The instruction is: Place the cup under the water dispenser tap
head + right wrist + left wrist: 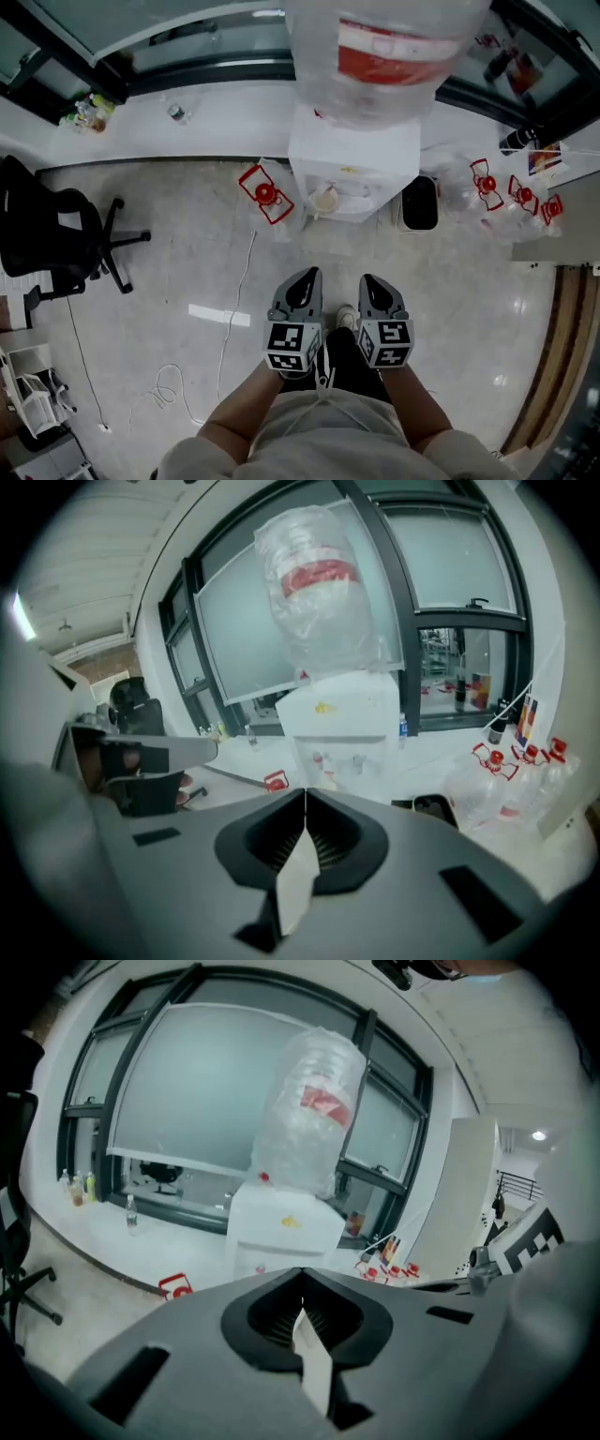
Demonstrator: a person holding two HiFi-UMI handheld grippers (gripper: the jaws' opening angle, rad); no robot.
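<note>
Cup (325,200) stands in the front bay of the water dispenser (354,155) in the head view, well apart from my left gripper (307,276) and right gripper (371,279); I judge the placing done. Left gripper view: jaws pressed together, empty; right gripper view: the same.

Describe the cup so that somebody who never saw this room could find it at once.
Find the white water dispenser with the big clear bottle on top, by the windows. On its front ledge stands a small pale cup. Its neighbours on the floor are a black bin and clear bottles with red handles; it is the only cup.
</note>
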